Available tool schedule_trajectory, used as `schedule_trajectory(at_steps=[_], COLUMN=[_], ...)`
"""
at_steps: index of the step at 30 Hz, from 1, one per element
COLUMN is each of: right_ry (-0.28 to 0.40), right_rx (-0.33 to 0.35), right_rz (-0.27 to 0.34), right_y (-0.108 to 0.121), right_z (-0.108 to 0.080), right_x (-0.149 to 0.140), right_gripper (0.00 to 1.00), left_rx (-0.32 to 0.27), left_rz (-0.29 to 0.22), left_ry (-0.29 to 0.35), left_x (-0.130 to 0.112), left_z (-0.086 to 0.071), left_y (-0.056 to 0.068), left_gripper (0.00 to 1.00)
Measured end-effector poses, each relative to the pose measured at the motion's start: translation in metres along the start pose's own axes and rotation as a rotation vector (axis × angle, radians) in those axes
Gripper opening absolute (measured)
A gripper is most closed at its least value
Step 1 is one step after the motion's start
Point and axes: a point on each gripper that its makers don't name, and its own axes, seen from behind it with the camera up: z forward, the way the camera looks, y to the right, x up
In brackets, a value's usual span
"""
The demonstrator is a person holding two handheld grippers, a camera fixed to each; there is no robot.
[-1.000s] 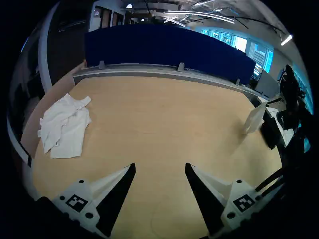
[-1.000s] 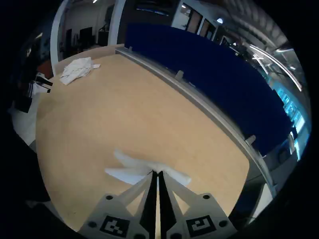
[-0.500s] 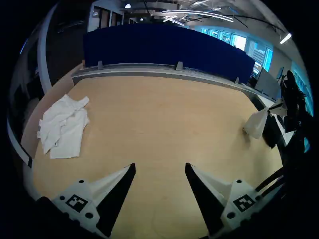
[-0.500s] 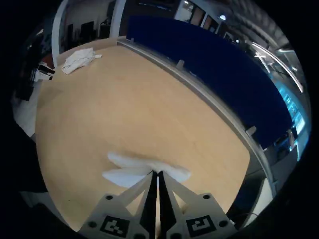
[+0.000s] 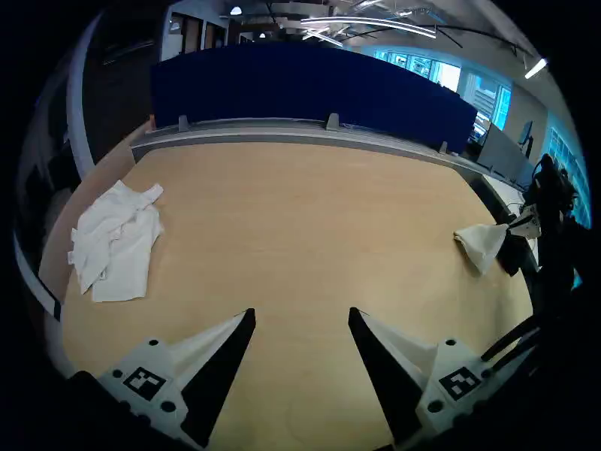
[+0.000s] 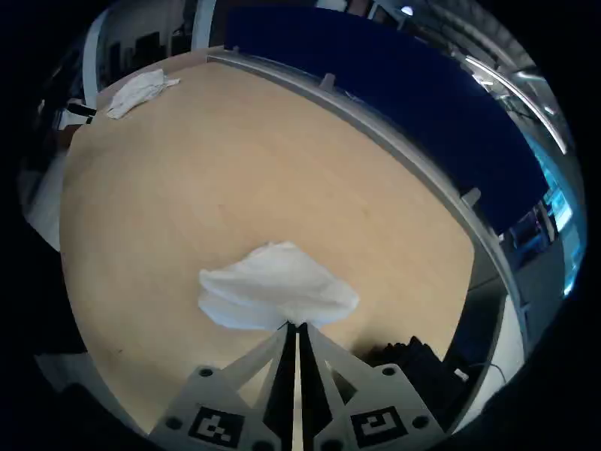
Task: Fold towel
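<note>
- The towel bunches near the table's right edge, held by your right gripper, jaws closed on it.
- Your left gripper hangs over the table, jaws wide, empty.
- A crumpled cloth lies at the table's left end.

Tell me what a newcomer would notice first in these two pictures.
The shut right claw pinches a white towel low over the wooden table. A crumpled white cloth lies at the table's left side in the left gripper view, beyond the open left claw. A dark blue partition runs along the far edge.
</note>
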Motion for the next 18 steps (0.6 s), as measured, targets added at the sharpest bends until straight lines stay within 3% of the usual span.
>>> schedule_trajectory(at_steps=[18], right_ry=[-0.133], right_rx=[-0.044], right_rz=[0.143], right_y=[-0.017], right_z=[0.019], right_x=[-0.094], right_gripper=[0.03], left_rx=[-0.002], left_rz=[0.025], left_ry=[-0.009], left_x=[0.000], left_z=[0.001], left_y=[0.006], left_gripper=[0.92])
